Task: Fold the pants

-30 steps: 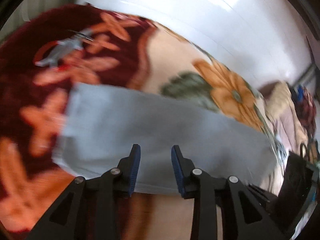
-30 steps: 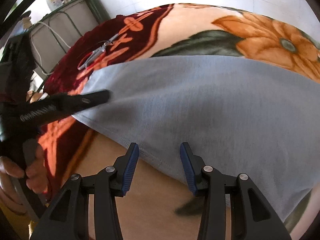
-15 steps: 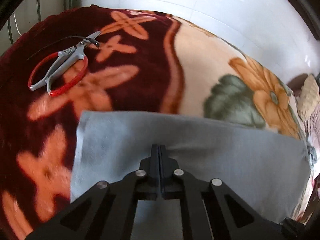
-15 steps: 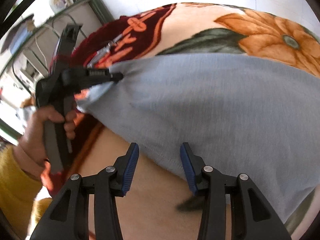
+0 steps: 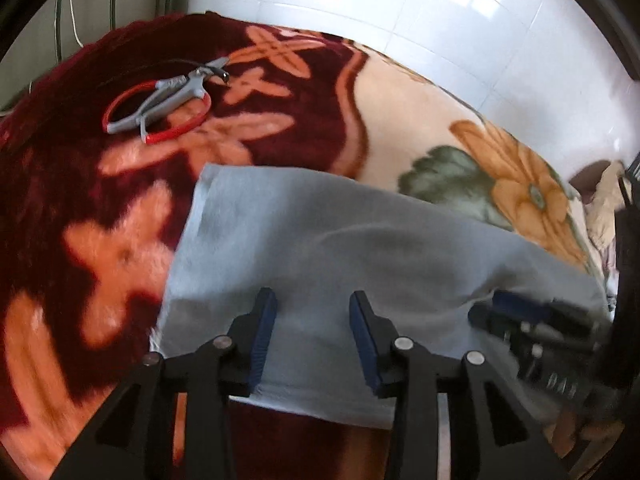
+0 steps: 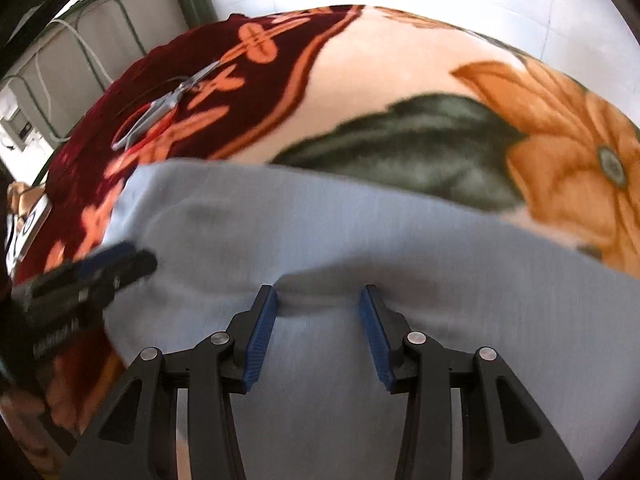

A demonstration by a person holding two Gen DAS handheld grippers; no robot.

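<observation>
While beneath both tools [image 5: 313, 312], pants [image 5: 320, 240].

Home bedroom: floral plush blanket [image 5: 380, 128] on bed, white tiled wall [image 5: 440, 20], scissors [image 5: 168, 96]

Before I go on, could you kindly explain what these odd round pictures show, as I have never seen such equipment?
There is no robot here: a person holds a two-finger clamp in each hand, and each clamp carries a wide-angle camera looking forward along its fingers. That is why both pictures are round and bent.

One view is from the left gripper, whose black fingers with blue pads fill its lower edge; the other is from the right gripper. Each also catches the other tool at its side.

On the flowered blanket lie light blue pants, folded into a long strip, and, farther off, red-handled scissors.

Nothing is held: both grippers stand open above the cloth. The left one's jaws have just been opening, with nothing clamped between them.
</observation>
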